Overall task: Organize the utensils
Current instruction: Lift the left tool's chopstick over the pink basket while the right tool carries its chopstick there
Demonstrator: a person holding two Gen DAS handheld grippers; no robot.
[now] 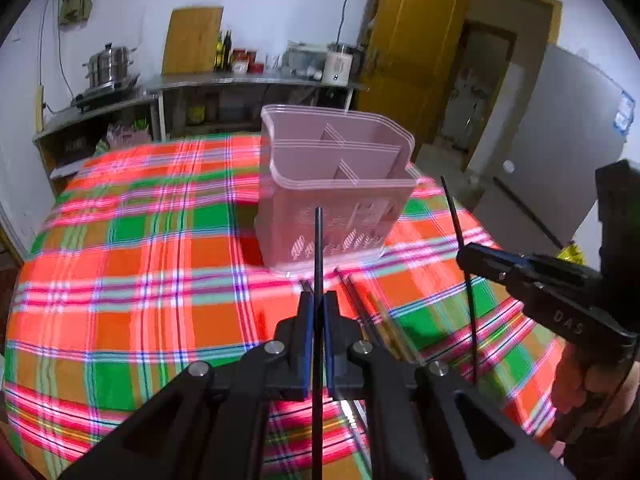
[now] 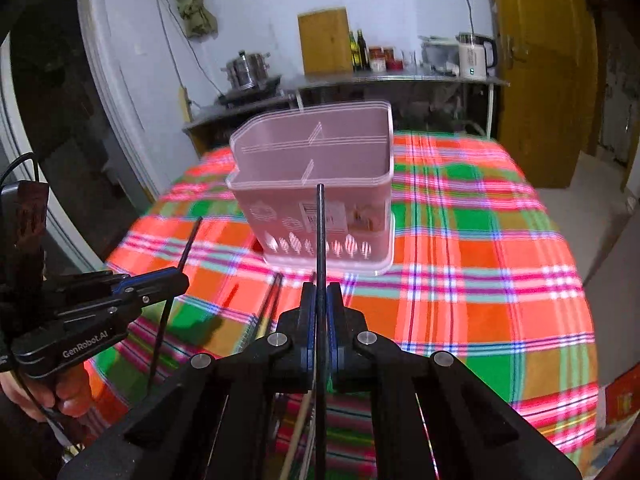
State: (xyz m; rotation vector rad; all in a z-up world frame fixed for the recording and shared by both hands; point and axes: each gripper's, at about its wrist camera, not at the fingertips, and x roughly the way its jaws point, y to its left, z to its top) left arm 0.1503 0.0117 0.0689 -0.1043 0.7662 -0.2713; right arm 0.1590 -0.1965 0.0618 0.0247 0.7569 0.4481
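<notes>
Two black chopsticks are up off the table, one in each gripper: the left gripper (image 1: 319,308) is clamped tight on one chopstick (image 1: 318,248) that stands nearly upright between its blue pads, and the right gripper (image 2: 321,300) pinches the other chopstick (image 2: 320,232) the same way. Each stick's lower end runs out of the bottom of its own view, so its full length is not visible. Ahead of both stands the pink utensil holder (image 1: 332,192) on the plaid tablecloth (image 1: 140,272), its divided compartments open at the top; motion blur doubles its rim and smears the label on its front. More chopsticks (image 1: 360,312) lie on the cloth just before the holder, partly hidden under the gripper arms, their number unclear. A hand (image 2: 68,392) grips the left tool's handle. Behind, a steel counter (image 2: 400,78) carries blurred bottles and a kettle.
</notes>
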